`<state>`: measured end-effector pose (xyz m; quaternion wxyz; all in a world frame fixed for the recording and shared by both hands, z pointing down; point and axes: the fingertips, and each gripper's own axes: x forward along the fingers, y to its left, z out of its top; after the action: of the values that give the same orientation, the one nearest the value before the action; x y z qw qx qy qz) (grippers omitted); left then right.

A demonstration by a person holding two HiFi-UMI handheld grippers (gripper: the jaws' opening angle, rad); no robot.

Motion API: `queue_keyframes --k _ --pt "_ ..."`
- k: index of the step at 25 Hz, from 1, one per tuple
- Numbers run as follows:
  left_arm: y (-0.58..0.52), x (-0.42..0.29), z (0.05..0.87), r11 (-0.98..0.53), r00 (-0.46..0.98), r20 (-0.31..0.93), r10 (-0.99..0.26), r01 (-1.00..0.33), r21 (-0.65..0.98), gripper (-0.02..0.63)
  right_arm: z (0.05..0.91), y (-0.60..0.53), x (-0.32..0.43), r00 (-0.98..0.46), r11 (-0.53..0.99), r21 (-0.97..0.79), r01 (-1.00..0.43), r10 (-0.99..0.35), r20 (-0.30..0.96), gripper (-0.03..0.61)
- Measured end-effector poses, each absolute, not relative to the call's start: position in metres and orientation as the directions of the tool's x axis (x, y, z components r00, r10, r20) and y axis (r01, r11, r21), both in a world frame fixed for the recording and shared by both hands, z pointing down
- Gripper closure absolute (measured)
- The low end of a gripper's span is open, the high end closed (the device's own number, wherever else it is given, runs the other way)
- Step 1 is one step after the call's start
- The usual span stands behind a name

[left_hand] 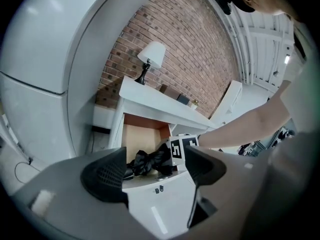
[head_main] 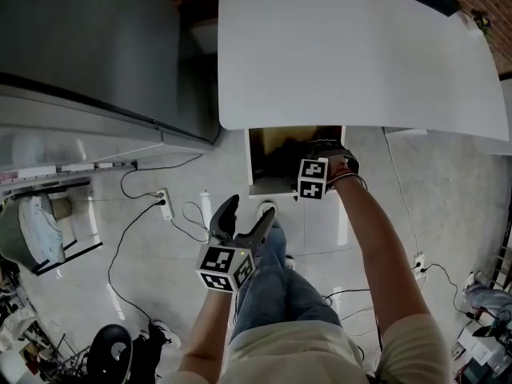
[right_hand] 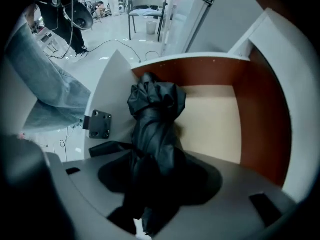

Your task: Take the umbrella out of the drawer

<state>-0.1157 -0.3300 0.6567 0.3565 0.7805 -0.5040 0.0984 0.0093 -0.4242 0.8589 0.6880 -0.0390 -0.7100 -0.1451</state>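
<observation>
Desk: white top, with the drawer sticking out under its near edge.
Drawer: already open, so we're calling that part done.
Umbrella: black, folded, inside the drawer near its front edge.
Right gripper: pointing down into the drawer, jaws clamped on the umbrella. Grab looks sorted, lifting it clear is what's left.
Left gripper: jaws spread, nothing in them, well apart from the drawer.

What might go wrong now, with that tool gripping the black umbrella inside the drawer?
The right tool pinches the umbrella by loose fabric, so it might slip out. Its loose strap may snag on the drawer front. The tabletop overhangs the drawer, so a straight lift could bump it.
</observation>
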Motion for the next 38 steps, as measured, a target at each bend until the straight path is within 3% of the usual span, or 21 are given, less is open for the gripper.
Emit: queue_keyframes --k 16,22,27,38 --pt "-0.239 -0.097 0.581 -0.251 0.415 0.453 -0.789 -0.891 0.379 0.256 0.719 -0.357 0.030 -0.234 0.954 0.291 -0.066 -0.298 0.925 0.345" --pt "-0.192 -0.078 0.552 -0.280 0.428 0.413 -0.804 -0.885 0.373 0.258 0.671 -0.302 0.044 -0.324 0.931 0.248 -0.269 -0.330 0.886 0.347" --pt "-0.149 -0.072 0.535 -0.265 0.421 0.395 -0.816 -0.881 0.392 0.359 0.637 -0.253 0.061 -0.396 0.881 0.187 -0.435 -0.374 0.838 0.350" --pt "-0.077 -0.056 0.503 -0.280 0.400 0.377 -0.835 -0.900 0.335 0.437 0.561 -0.160 0.088 -0.574 0.704 -0.076 -0.706 -0.507 0.643 0.353"
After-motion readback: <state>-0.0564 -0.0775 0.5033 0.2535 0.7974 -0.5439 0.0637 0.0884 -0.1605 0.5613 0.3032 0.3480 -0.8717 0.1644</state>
